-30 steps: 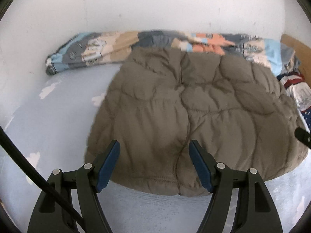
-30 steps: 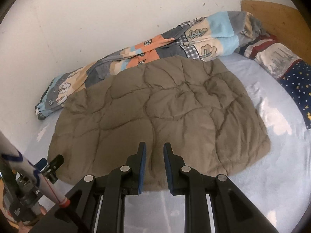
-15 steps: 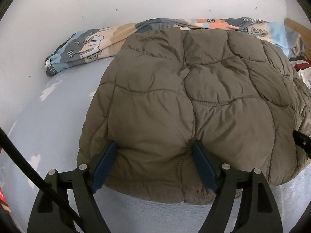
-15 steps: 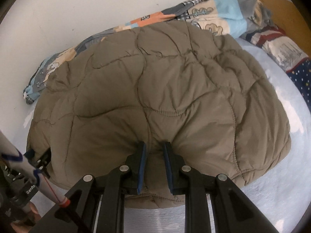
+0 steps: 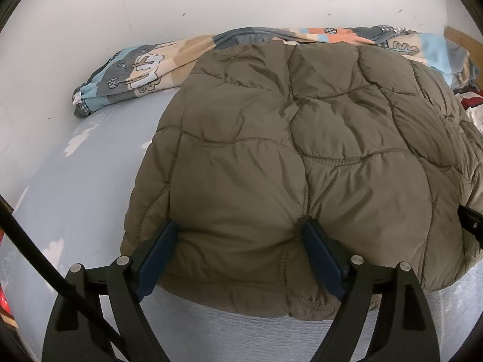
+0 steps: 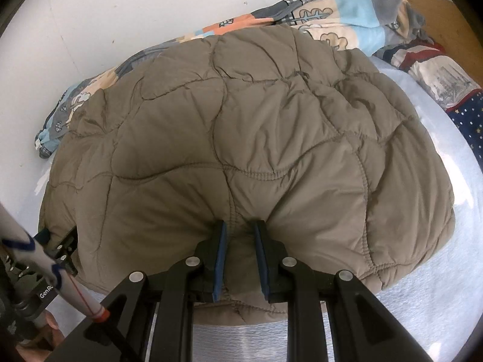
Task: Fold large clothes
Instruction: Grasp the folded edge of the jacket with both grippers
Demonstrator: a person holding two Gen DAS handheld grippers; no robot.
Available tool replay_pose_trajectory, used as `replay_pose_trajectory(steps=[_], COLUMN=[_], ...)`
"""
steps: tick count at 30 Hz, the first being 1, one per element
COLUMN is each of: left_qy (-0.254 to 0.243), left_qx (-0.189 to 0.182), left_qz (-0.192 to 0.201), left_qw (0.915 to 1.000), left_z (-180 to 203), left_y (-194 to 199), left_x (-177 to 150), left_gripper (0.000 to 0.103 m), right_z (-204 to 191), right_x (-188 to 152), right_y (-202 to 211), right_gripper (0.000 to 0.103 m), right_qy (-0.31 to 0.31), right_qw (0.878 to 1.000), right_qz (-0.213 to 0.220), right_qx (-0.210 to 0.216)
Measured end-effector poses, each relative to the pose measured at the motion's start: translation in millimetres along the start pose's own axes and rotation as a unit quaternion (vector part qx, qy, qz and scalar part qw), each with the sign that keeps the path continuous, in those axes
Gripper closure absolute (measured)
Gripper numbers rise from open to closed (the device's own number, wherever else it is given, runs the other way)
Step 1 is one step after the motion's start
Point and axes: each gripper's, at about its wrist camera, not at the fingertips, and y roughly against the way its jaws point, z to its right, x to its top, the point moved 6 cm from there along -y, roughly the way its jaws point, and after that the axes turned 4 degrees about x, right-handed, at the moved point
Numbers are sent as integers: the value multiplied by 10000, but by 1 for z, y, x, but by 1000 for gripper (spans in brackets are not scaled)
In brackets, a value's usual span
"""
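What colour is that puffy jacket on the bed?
The jacket is a plain olive-brown, stitched in wavy quilted panels. It shows best in the right wrist view.

Olive-brown quilted jacket (image 5: 302, 157); pale blue sheet (image 5: 90, 175); star-dotted navy fabric (image 6: 469, 120), perhaps pillow.

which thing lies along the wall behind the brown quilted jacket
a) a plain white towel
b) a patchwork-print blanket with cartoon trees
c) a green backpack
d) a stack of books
b: a rumpled patchwork blanket in light blue, orange, grey and cream, printed with cartoon trees, runs along the white wall just behind the far edge of the brown quilted jacket; the right wrist view shows the same.
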Motion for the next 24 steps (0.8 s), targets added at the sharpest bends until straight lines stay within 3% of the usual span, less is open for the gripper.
replay_pose_trajectory(steps=[21,24], left_qy=[13,13], left_qx=[-52,-134], left_qz=[-69,-171], left_qw=[10000,9998], left_z=[-1,-5], left_y=[1,2], left_x=[0,4], left_gripper=[15,15], right_z=[2,4], right_x=[1,1], right_y=[1,6], right_gripper=[82,76], right_qy=[-19,-146], right_qw=[9999,9997], right_qz=[-97,-124], right_qx=[68,176])
